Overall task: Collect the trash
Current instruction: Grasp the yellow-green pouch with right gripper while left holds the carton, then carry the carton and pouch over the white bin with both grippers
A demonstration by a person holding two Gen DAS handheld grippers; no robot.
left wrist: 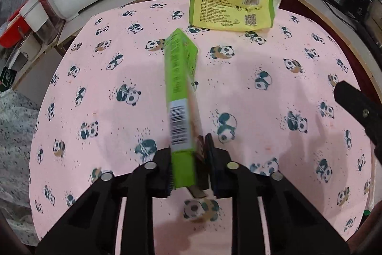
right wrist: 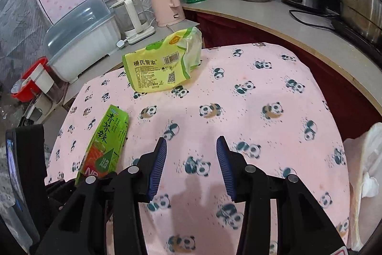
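Between your left gripper's [left wrist: 188, 159] fingers sits the green box [left wrist: 182, 92], clamped by its near end with most of its length sticking out forward over the pink panda cloth [left wrist: 262, 111]. The jaws are closed on the box, but only a short stretch of cardboard lies between the pads, so it could pivot or slip out if you swing fast or tip the wrist; the right wrist view shows the same box [right wrist: 105, 142] tilted up at the left, clear of the cloth at its far end. Squeezing harder is no cure, since thin cardboard like this will probably crush and then slide. Your right gripper [right wrist: 191, 159] hovers over bare cloth with its jaws wide open and nothing between them. At the far edge of the cloth the yellow packet [right wrist: 160, 63] still lies uncollected, its torn clear end pointing toward the counter; a soft, slack bag like that may fold or slither away when pinched flat, and a push could nudge it off the back edge toward the pink kettle [right wrist: 167, 1]. A white bag [right wrist: 365, 173] shows at the right edge, though its opening cannot be made out.
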